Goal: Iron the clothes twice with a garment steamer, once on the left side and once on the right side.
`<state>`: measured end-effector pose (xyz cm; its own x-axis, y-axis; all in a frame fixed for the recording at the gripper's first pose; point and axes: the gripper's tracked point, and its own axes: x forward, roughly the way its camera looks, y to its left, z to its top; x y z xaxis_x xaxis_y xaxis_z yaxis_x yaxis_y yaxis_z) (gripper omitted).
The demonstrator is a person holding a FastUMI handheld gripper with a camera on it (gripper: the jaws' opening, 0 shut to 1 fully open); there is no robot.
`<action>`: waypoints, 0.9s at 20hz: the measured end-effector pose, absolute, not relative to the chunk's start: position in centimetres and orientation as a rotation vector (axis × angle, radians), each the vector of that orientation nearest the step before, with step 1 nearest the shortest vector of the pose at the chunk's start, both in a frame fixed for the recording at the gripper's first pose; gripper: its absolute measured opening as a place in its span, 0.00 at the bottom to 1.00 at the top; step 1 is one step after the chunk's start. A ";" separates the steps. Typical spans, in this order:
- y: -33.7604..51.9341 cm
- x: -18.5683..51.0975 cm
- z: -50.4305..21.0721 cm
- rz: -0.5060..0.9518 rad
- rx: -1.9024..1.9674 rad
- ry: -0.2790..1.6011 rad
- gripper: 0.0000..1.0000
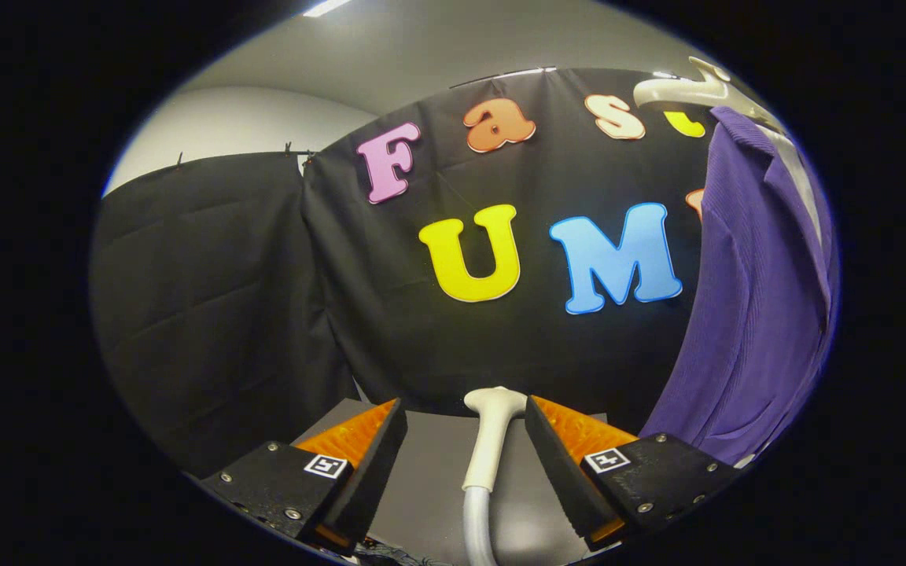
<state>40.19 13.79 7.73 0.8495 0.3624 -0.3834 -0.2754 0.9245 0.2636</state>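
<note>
Steamer handle sat between the gripper's fingers.
The gripper point(465, 428) was open around the steamer handle point(490, 440), untouched; purple garment point(752, 314) hung right.

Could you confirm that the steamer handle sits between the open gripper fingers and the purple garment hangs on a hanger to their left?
Not quite: the garment hangs to the right of the gripper, not the left, as the gripper view shows. The rest holds: the steamer handle sits between the open fingers, which do not appear to press on it, and the garment hangs on a hanger.
</note>
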 end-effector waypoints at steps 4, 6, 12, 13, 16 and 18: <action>15.4 42.4 4.4 0.357 0.188 0.565 0.93; 16.3 43.1 2.6 0.375 0.167 0.635 0.93; 17.2 44.1 -3.1 0.405 0.128 0.825 0.93; 17.1 44.4 -3.8 0.400 0.134 0.849 0.93; 16.8 45.0 -5.9 0.376 0.177 0.915 0.89; 17.1 45.1 -6.9 0.378 0.201 0.955 0.83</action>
<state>45.14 17.10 -6.92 0.5192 0.4000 -0.7553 -0.2252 0.9165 0.3306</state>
